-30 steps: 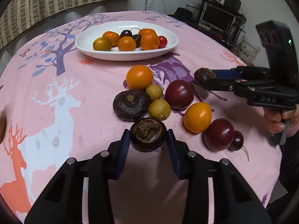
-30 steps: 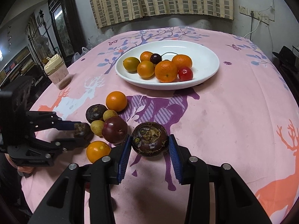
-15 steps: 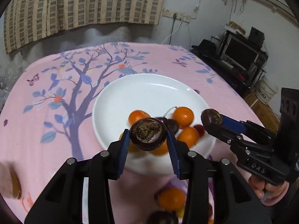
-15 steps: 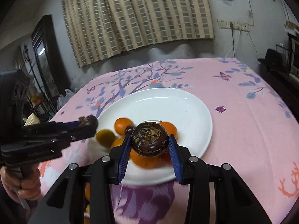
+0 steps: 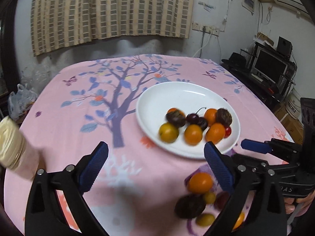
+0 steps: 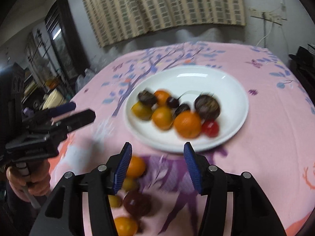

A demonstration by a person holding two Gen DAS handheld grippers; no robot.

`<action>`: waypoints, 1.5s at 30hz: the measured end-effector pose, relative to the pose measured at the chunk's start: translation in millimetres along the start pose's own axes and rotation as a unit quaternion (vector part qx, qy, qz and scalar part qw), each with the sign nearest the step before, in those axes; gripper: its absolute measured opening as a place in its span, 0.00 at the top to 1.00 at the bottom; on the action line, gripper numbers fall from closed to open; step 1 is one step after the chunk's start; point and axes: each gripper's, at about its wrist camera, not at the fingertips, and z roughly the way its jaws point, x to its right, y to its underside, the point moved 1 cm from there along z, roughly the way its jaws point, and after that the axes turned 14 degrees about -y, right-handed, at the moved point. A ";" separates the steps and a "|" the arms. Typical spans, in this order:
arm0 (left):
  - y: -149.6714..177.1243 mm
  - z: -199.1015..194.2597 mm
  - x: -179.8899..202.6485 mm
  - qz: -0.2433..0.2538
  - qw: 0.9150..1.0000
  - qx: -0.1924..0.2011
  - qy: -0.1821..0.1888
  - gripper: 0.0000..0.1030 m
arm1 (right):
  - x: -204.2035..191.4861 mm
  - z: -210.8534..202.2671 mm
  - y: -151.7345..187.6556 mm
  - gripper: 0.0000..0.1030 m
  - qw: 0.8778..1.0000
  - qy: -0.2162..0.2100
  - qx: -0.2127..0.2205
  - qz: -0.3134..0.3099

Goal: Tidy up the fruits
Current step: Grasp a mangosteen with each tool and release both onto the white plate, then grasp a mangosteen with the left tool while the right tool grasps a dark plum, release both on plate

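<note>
Left gripper (image 5: 155, 167) held wide apart, nothing between pads; right gripper (image 6: 156, 167) likewise spread. Two dark mangosteens (image 6: 207, 106) seen among fruit on white plate (image 6: 232, 90).

The white plate (image 6: 234, 90) held a bunch of fruit: oranges, a yellow one, dark cherries, a red one and two dark brown round ones (image 6: 207, 104). More fruit (image 5: 199, 182) sat loose on the worktop (image 5: 78, 106) near the plate's front rim, blurry.

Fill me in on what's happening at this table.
A person is sorting fruit with a handheld claw in each hand. The left claw and right claw are both open and empty, hovering before the white plate. Two dark round fruits lie on it among oranges; more loose fruit waits on the pink tablecloth.
</note>
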 end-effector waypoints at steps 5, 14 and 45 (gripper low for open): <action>39.2 6.8 -18.6 -0.016 0.999 -0.043 -0.010 0.07 | -15.2 8.4 32.0 0.46 0.999 -0.003 -0.052 -0.013; 43.1 4.3 -29.8 -0.041 0.998 -0.048 0.006 0.07 | -16.5 18.9 45.2 0.52 0.996 -0.028 -0.085 0.001; 67.2 24.1 44.4 0.065 0.978 -0.142 0.141 0.44 | 12.1 -2.5 32.5 0.62 0.996 -0.037 -0.037 0.068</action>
